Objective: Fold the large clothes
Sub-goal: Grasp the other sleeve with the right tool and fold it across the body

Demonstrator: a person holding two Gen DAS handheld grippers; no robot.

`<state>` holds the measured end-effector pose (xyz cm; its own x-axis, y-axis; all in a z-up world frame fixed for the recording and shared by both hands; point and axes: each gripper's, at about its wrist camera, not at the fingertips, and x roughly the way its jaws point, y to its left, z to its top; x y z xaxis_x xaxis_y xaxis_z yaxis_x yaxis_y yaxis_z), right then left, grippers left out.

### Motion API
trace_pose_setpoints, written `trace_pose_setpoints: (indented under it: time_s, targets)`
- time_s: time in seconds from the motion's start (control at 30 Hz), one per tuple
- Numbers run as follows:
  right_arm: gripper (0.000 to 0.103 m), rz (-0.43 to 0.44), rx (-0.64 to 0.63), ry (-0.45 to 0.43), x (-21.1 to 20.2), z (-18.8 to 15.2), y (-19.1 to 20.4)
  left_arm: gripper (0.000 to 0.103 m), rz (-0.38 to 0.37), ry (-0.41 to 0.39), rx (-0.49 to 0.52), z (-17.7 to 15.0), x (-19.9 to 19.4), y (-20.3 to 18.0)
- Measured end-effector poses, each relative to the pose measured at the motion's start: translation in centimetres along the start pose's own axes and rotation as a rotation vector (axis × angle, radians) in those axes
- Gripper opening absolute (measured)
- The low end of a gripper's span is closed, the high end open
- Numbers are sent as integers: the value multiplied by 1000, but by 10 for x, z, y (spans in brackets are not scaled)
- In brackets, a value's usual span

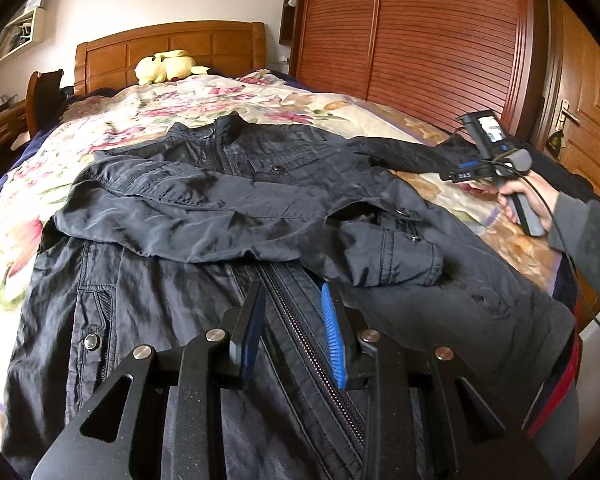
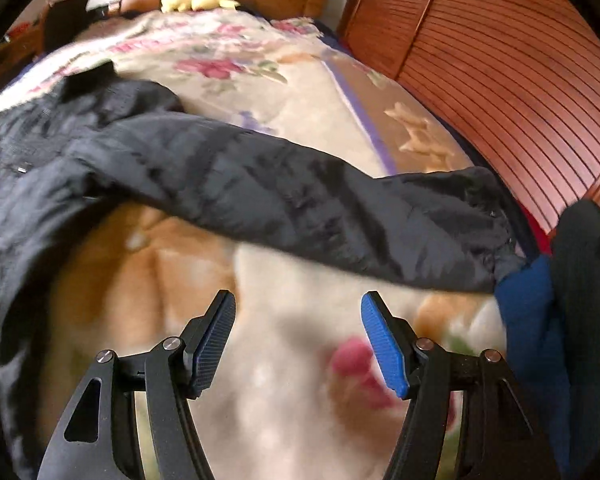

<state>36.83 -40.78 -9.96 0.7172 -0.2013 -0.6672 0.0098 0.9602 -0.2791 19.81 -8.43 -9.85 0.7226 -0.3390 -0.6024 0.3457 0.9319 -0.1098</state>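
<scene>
A dark navy jacket [image 1: 228, 200] lies face up on the floral bedspread [image 1: 112, 120], collar toward the headboard. Its left sleeve [image 1: 204, 220] is folded across the chest. Its right sleeve [image 2: 300, 208] stretches out sideways toward the wardrobe. My left gripper [image 1: 294, 292] is open and empty, hovering over the zipper [image 1: 312, 352] near the hem. My right gripper [image 2: 298, 304] is open and empty above the bedspread [image 2: 284, 360], just short of the outstretched sleeve. In the left wrist view the right gripper's handle and hand [image 1: 516, 196] show at the right, near the sleeve end.
A yellow plush toy [image 1: 164, 66] lies by the wooden headboard [image 1: 168, 44]. A slatted wooden wardrobe [image 1: 420, 40] runs along the bed's right side, with a door [image 1: 588, 112] beyond it. A nightstand [image 1: 0, 128] stands at the left. Blue and dark clothes [image 2: 540, 312] lie at the bed's right edge.
</scene>
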Motion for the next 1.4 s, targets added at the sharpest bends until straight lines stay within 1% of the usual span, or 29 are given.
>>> trace_pose_setpoints:
  time_s: [0.13,0.3,0.47,0.57,0.6,0.63,0.67,0.7,0.77,0.83,0.9,1.0,1.13,1.2,1.27,1.33,1.4]
  targets:
    - [67,-40,-13,42,26,14,0,30,-7,3,3,-2,1,-1]
    - [67,-54,38,44,41,31,-5,30,-17,8,-1,-3,2,1]
    - [68,-109,-32,40,58,39,2,30,-26,13,-6,-4,3,1]
    - [67,-117,-49,50,64,39,6,30,-28,16,-8,-4,4,2]
    - [56,-104,-50,51,65,39,6,30,-27,16,-7,-4,4,2]
    - [47,-87,-52,58,66,40,7,30,-28,15,-7,-4,4,2]
    - [29,-85,-58,65,66,42,8,30,-29,14,-6,-4,4,2]
    - [14,-97,-73,67,65,45,11,30,-28,14,-6,-4,4,3]
    - [7,-114,-92,55,60,53,13,30,-28,14,-6,-4,4,3]
    - [6,-126,-79,13,46,62,14,30,-27,12,-6,-4,3,3]
    - [6,-126,-50,-51,24,73,11,30,-26,9,-6,-4,3,3]
    - [6,-102,-45,-144,-13,89,16,30,-25,4,-6,-4,1,4]
    - [6,-49,-108,-273,-67,106,47,30,-23,0,-5,-4,-1,5]
    - [6,14,-150,-334,-95,110,73,30,-20,-3,-5,-4,-3,5]
    - [6,100,-208,-381,-121,108,106,30,-16,-6,-4,-4,-5,6]
    - [6,189,-279,-396,-139,99,140,30,-14,-9,-8,-4,-7,8]
    - [6,278,-337,-375,-148,86,174,30,-12,-11,-12,-3,-9,10]
